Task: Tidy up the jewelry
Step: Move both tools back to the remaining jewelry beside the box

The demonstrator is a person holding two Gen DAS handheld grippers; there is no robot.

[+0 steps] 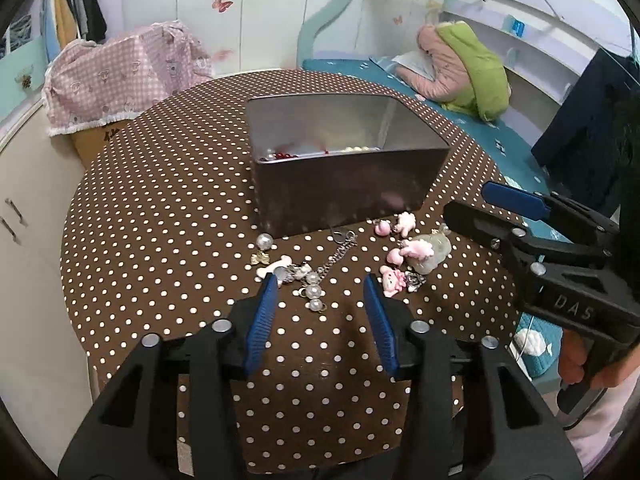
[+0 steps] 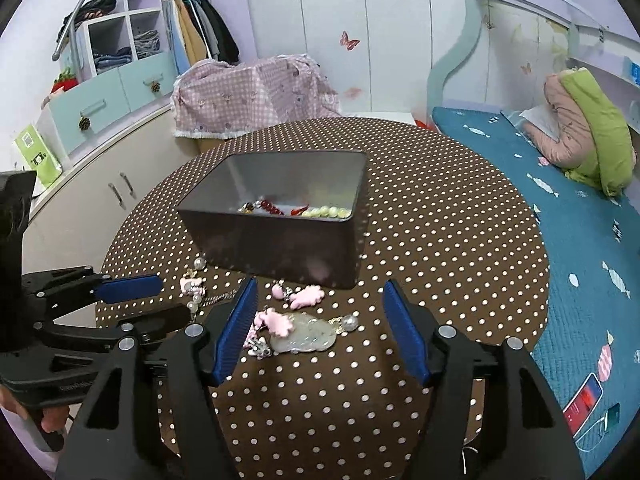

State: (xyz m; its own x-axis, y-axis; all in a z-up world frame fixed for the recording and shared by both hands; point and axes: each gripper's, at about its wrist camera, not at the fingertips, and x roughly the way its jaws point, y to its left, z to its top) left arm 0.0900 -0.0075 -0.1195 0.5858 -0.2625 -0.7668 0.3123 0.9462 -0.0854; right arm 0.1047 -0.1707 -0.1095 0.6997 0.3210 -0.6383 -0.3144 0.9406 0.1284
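A dark metal box (image 1: 344,192) (image 2: 280,240) stands mid-table, holding red beads (image 2: 272,206) and pale pearls (image 2: 326,212). Loose jewelry lies in front of it: a pearl chain (image 1: 314,290), a silver chain (image 1: 338,254), pink charms (image 1: 416,250) (image 2: 280,322) and a clear jade-like pendant (image 1: 434,254) (image 2: 308,334). My left gripper (image 1: 322,284) is open and empty, just short of the pearl chain. My right gripper (image 2: 320,292) is open and empty, above the pink charms and pendant; it also shows in the left wrist view (image 1: 504,204).
The round table has a brown polka-dot cloth (image 1: 160,208) (image 2: 440,240). A pink-covered box (image 1: 120,80) stands behind it. A bed with a blue cover (image 2: 580,260) lies to the right, with a phone (image 2: 582,400) on it. White cabinets (image 2: 100,184) are at left.
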